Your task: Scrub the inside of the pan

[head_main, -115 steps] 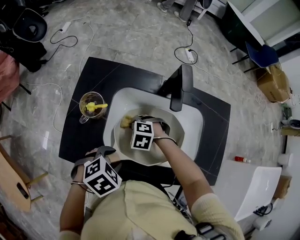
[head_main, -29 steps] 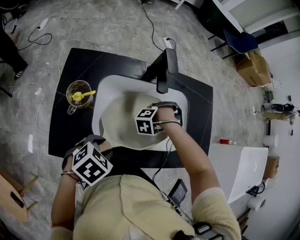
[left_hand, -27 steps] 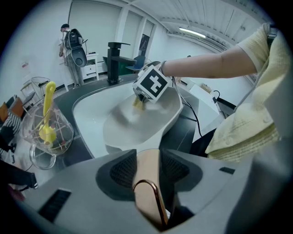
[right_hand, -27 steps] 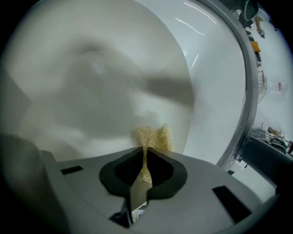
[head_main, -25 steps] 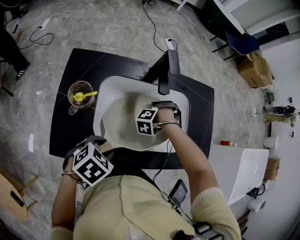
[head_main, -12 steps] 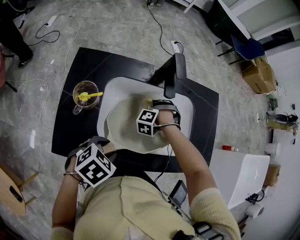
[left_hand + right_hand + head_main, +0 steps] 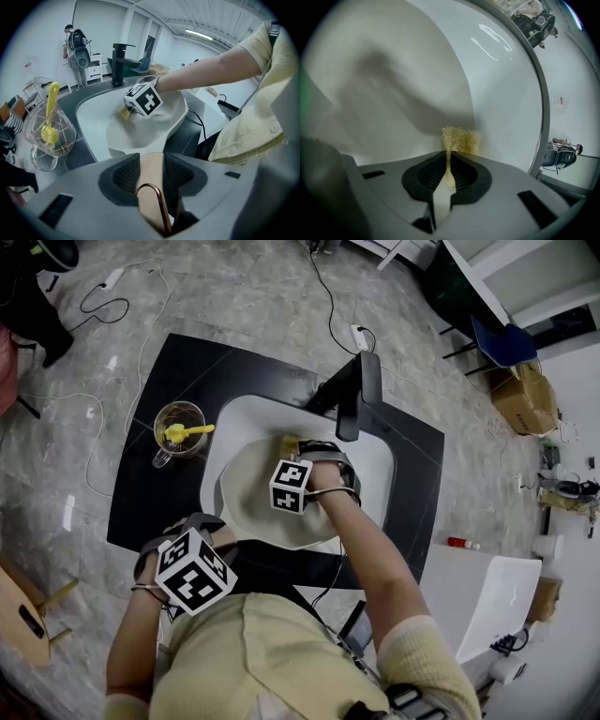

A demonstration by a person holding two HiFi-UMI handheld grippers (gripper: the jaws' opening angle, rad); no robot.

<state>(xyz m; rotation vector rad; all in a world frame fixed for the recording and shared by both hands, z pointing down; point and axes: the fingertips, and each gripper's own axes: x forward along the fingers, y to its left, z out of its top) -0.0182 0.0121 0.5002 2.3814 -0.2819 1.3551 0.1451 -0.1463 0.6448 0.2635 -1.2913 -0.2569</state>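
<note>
Pan (image 7: 246, 514): a pale cream, round, smooth-walled cooking pan. It lies in the white sink basin (image 7: 380, 479) set into the black countertop (image 7: 155, 512), just below the black faucet (image 7: 356, 399), and appears tipped rather than flat.
Step in hand: scrubbing looks under way, with the work now at the far inner wall close to the rim.
Next move: probably sweeping the pad along the curved wall and down to the base. That calls for steady pressure into the wall while the other hand stops the pan from sliding or rocking in the basin.
Left gripper (image 7: 153, 174): sits at the near edge of the sink, outside the pan bowl. Its jaws are pressed together on the pan's handle, which steadies the pan.
Right gripper (image 7: 449, 158): reaches down inside the pan with the wall right in front of it. Its jaws pinch the scrubbing pad between their dark pads.
Glass mug (image 7: 181, 430): a clear glass mug with a yellow utensil standing in it. It sits on the countertop left of the sink, well apart from both grippers, and plays no part in the scrubbing.
Handle (image 7: 151, 185): a flat beige handle with a copper-coloured hanging loop. It is held between the left jaws and points away from the bowl toward the person.
Scrubbing pad (image 7: 461, 139): a small, yellowish, fibrous pad. Its tuft sticks out past the right jaw tips and touches the pan's inner wall just under the rim.
</note>
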